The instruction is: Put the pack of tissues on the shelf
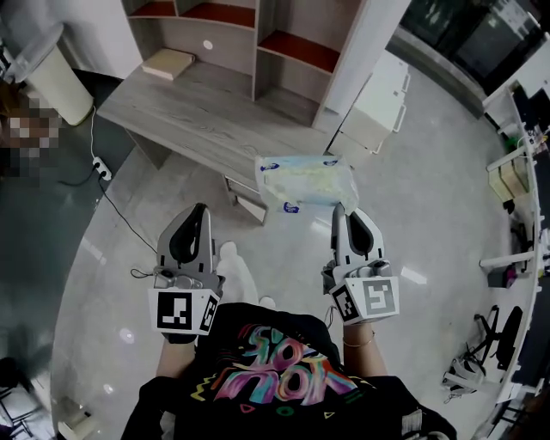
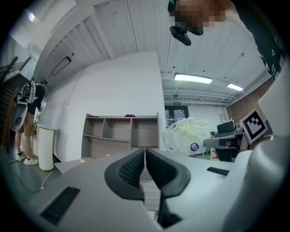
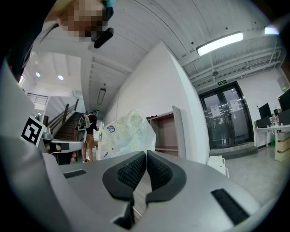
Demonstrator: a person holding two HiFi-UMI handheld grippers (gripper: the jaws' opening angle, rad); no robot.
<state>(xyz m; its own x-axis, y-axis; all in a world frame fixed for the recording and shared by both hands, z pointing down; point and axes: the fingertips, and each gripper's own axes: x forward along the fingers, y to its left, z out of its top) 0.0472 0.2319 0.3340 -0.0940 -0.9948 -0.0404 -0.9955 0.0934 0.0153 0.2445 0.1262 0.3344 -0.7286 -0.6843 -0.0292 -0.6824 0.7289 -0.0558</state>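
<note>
The pack of tissues (image 1: 306, 182), a clear wrapper with blue print, hangs in the air over the floor. My right gripper (image 1: 340, 210) is shut on its near right edge. From the right gripper view the pack (image 3: 127, 132) rises just beyond and left of the closed jaws (image 3: 146, 154). My left gripper (image 1: 199, 211) is shut with nothing in it, level with the right one and to its left. In the left gripper view its jaws (image 2: 145, 151) meet, and the pack (image 2: 187, 134) shows to the right. The wooden shelf (image 1: 225, 24) with open compartments stands ahead on a desk (image 1: 199, 110).
A flat pale box (image 1: 168, 62) lies on the desk near the shelf. A white cabinet (image 1: 378, 105) stands right of the desk and a white bin (image 1: 57, 79) to its left, with a cable and power strip (image 1: 102, 168) on the floor. A person (image 2: 31, 118) stands far left.
</note>
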